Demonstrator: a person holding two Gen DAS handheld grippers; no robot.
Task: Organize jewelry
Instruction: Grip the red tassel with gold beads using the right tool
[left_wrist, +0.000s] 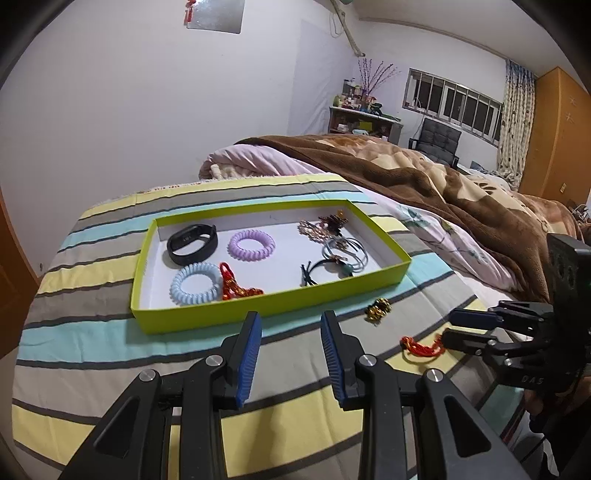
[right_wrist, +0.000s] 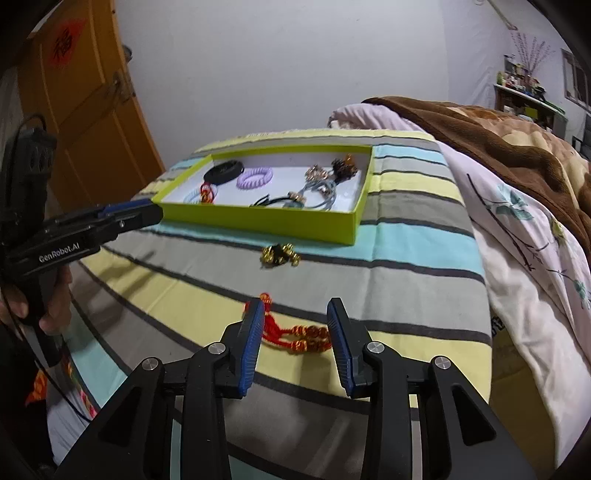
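Right fingers spread astride red bracelet; left fingers spread near tray rim, seemingly clear.

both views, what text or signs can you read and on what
"GenRobot.AI": side of the left gripper, right wrist view.
"DAS", cut off: body of the right gripper, left wrist view.
"福": red sign on the orange door.
Black band's screen: too blurred to read.

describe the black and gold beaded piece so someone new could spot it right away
Find the lime green tray on the striped bedspread. Just outside its near wall, on the cloth, lies a small bunched cluster, the black and gold beaded piece. The only other loose item on the cloth is the red cord bracelet between the right hand-held gripper's open fingers.
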